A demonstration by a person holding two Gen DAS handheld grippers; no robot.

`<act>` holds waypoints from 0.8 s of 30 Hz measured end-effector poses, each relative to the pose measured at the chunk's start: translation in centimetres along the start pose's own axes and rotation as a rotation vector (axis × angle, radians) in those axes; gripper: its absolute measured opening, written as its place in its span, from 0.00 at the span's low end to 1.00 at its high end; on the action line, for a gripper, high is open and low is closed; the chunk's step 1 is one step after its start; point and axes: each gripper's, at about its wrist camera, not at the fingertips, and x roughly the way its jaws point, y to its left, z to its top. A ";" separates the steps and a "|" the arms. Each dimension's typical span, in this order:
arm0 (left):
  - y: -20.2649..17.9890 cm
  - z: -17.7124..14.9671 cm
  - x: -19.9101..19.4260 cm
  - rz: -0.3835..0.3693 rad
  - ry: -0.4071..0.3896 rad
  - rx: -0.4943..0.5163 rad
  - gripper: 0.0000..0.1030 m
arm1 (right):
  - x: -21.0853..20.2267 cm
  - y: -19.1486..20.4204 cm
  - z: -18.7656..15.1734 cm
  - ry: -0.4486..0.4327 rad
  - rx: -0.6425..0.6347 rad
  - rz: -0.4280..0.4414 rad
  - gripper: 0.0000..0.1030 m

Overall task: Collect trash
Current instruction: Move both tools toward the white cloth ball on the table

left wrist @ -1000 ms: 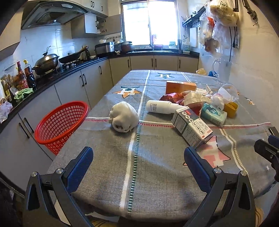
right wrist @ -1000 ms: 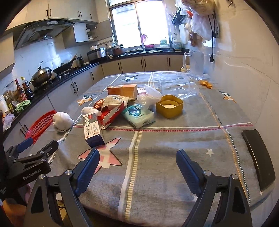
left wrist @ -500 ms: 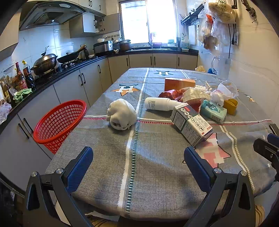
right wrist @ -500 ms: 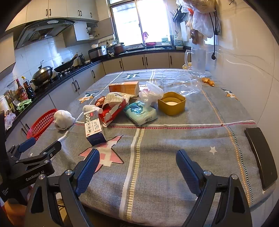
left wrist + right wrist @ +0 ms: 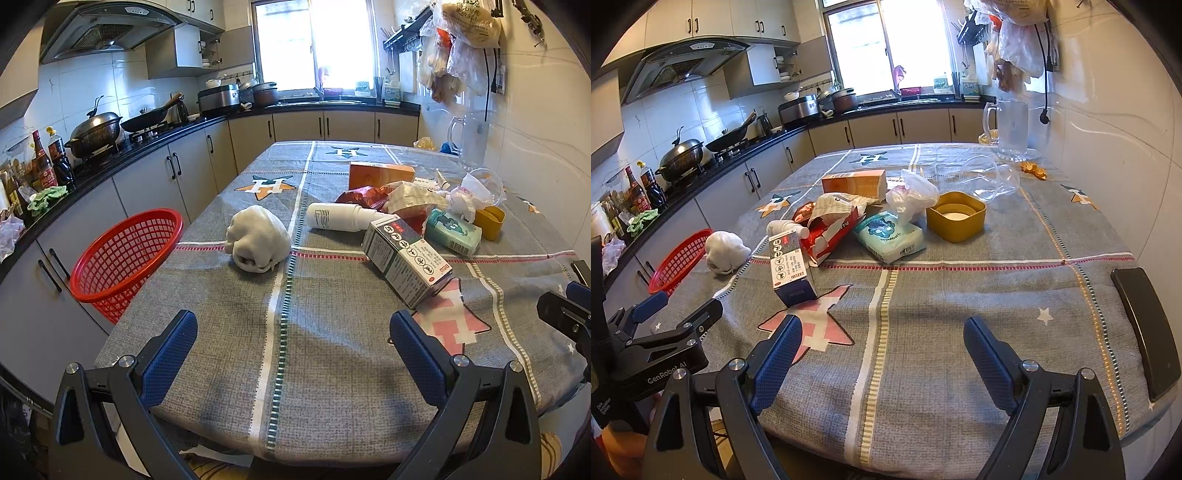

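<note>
We hold the left gripper (image 5: 293,341) over the near edge of the table (image 5: 332,387), its blue fingers spread wide with nothing between them. Our right gripper (image 5: 882,349) hangs over the same edge further right, jaws likewise apart and empty.

The trash lies mid-table. A crumpled white wad (image 5: 258,239) sits alone toward the left edge, well apart from the rest. Right of it a white bottle (image 5: 340,217) lies on its side, and a printed carton (image 5: 406,266) rests just in front. Behind them we see a red wrapper (image 5: 829,227), an orange box (image 5: 855,183), a teal tissue pack (image 5: 890,236), a white plastic bag (image 5: 912,194) and a yellow tub (image 5: 956,216); a clear cup (image 5: 990,179), probably tipped over, lies beyond the tub.

A red basket (image 5: 125,254) stands off the left edge, beside the cabinets. A black phone (image 5: 1145,328) lies at the near right corner.
</note>
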 end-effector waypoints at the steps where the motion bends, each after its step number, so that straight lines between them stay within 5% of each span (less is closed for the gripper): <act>1: 0.0 0.0 0.0 0.000 0.000 0.000 1.00 | 0.0 0.0 0.0 0.000 0.000 0.000 0.89; 24: 0.6 0.0 0.7 0.000 0.015 0.004 1.00 | 0.7 -0.2 0.2 0.018 0.002 0.015 0.90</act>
